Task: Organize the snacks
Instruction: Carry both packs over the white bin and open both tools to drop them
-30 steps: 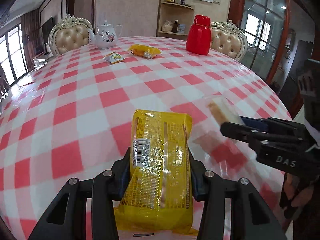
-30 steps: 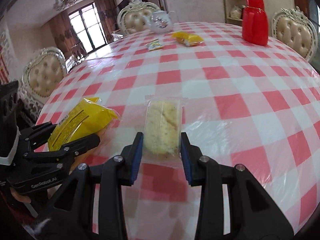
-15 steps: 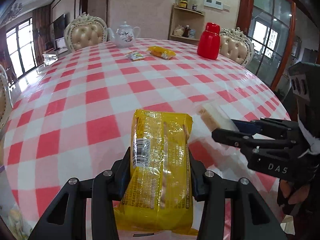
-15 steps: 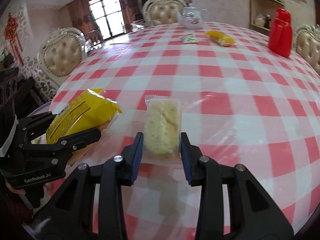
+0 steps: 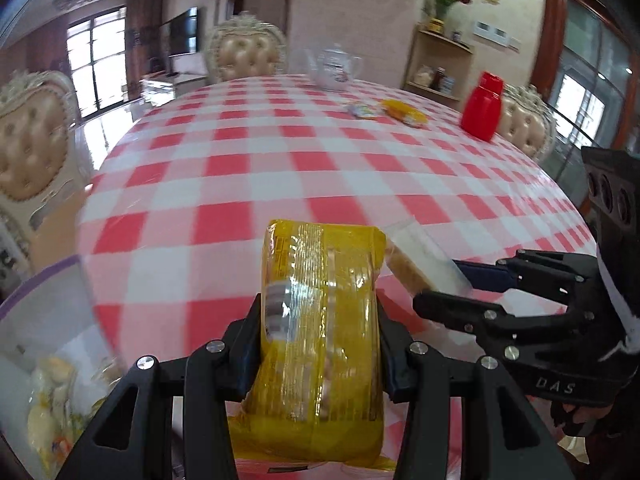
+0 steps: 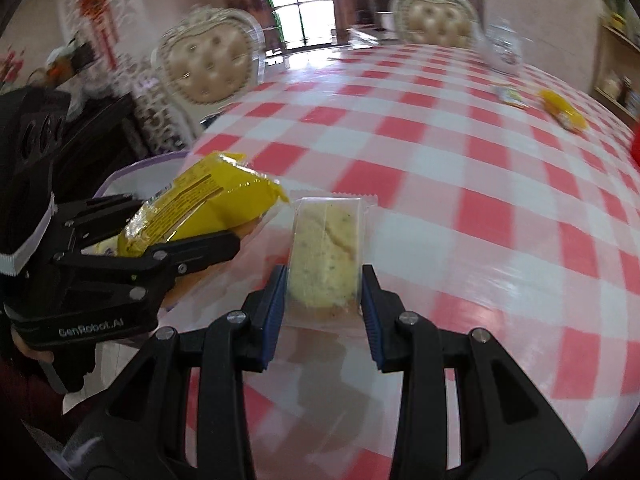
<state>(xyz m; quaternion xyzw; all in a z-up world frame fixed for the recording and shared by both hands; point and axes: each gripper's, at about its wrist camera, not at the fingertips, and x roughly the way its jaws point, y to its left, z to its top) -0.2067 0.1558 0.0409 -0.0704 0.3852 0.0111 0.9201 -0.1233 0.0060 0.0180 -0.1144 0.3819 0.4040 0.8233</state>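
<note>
Red-and-white checked tabletop [image 5: 248, 168] in a dining room, seen from both wrist views. Nearest, two snacks carried off the cloth: a yellow snack packet [image 5: 320, 320] clamped across its width by the left hand-held gripper [image 5: 320, 344], and a clear-wrapped cake slice [image 6: 326, 256] pinched by its lower end in the right hand-held gripper [image 6: 324, 300]. Both sets of jaws narrowed onto their packets, pads pressing the wrappers. Held side by side, nearly touching, tilted down toward the near left edge, probably so both can be dropped together into the purple-rimmed clear bin [image 5: 44, 320] just off the table's rim. Bin already holding several pale wrapped pieces, too blurred to count.

Farther out, two more snacks lying on the cloth at the far side: a small wrapped sachet [image 5: 362, 111] and a second yellow packet [image 5: 404, 112], close together, not yet collected. Beyond them one white teapot [image 5: 336, 70] and one red jug [image 5: 482, 112], apparently no part of the sorting. Three tufted chairs [image 5: 248, 54] around the table in the left view, and a wall shelf [image 5: 438, 64] with jars behind.

Count: four snacks outside the bin, two in grip, two waiting.
</note>
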